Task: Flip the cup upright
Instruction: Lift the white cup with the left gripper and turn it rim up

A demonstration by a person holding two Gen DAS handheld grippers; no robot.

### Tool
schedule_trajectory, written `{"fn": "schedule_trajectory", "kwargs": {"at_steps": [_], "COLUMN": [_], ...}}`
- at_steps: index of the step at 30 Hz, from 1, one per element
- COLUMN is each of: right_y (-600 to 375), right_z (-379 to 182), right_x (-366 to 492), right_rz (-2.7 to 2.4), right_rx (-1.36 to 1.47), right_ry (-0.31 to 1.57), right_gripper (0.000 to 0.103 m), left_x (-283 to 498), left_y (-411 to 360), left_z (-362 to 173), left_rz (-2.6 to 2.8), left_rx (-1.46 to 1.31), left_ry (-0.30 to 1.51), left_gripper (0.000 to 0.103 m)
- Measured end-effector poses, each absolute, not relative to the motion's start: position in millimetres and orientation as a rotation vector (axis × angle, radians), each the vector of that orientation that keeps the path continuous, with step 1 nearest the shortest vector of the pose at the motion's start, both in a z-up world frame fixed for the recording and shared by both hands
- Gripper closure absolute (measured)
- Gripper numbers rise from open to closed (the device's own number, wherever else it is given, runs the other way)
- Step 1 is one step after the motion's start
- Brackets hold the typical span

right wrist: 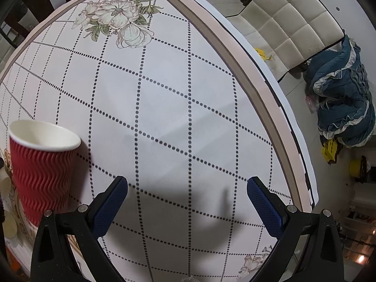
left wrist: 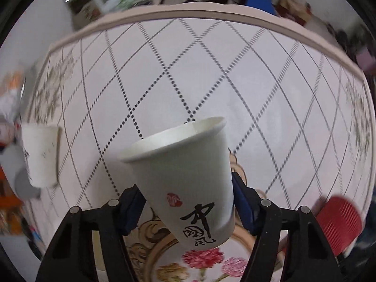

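Note:
A white paper cup (left wrist: 188, 183) with black calligraphy and a red seal sits between the blue pads of my left gripper (left wrist: 186, 202), which is shut on its lower body. The cup is held above the table (left wrist: 211, 70), mouth up and tilted to the left. My right gripper (right wrist: 186, 202) is open and empty over the tablecloth. A red ribbed cup (right wrist: 43, 171) stands upright just left of its left finger; it also shows in the left wrist view (left wrist: 338, 223) at the lower right.
Another white paper cup (left wrist: 41, 155) stands at the table's left edge, blurred. A green box (left wrist: 82, 7) lies beyond the far edge. A cream chair (right wrist: 289, 21) and a blue bundle of cloth (right wrist: 343, 94) are on the floor right of the table.

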State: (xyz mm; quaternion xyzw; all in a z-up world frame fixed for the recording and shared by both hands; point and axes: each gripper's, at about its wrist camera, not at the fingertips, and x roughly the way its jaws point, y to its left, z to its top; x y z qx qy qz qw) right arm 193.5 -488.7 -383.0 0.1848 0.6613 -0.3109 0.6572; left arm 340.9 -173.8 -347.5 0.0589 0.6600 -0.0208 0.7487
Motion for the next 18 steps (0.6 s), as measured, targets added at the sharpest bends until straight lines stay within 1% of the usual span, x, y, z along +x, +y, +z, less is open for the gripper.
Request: {"fn": "schedule_trajectory", "kwargs": {"at_steps": [6,10,11,14,16,18], "right_y": [-477,-470,-467,-460,-451,-438], "right_z": [-374,-365,-363,-357,-354,-352], "right_x": [175,163,160,150,143,135], "right_rz": [-0.712,-0.716,-0.716,-0.710,-0.698,-0.680], "right_rx": [0.425,0.423,0.424,0.424,0.422,0.431], "right_ry": [1.484,1.472,1.469,1.466,1.465,1.462], "right_gripper": [0.000,0.000,0.000,0.000,0.000,0.000], "left_x": [315,299,307,285,283,265], "left_y": [-176,-175,-188,-182,-185,-179], "left_z": [-332,-304,-299,-272,-266,-254], "left_rz": [-0.096,-0.122,-0.127,-0.159,-0.178,-0.192], "left_rx": [0.254,0.257,0.257,0.265,0.275,0.287], "left_ry": [1.369,1.323,1.317,1.284,1.278,1.271], "left_gripper": [0.039,0.039,0.039,0.039,0.039,0.039]}}
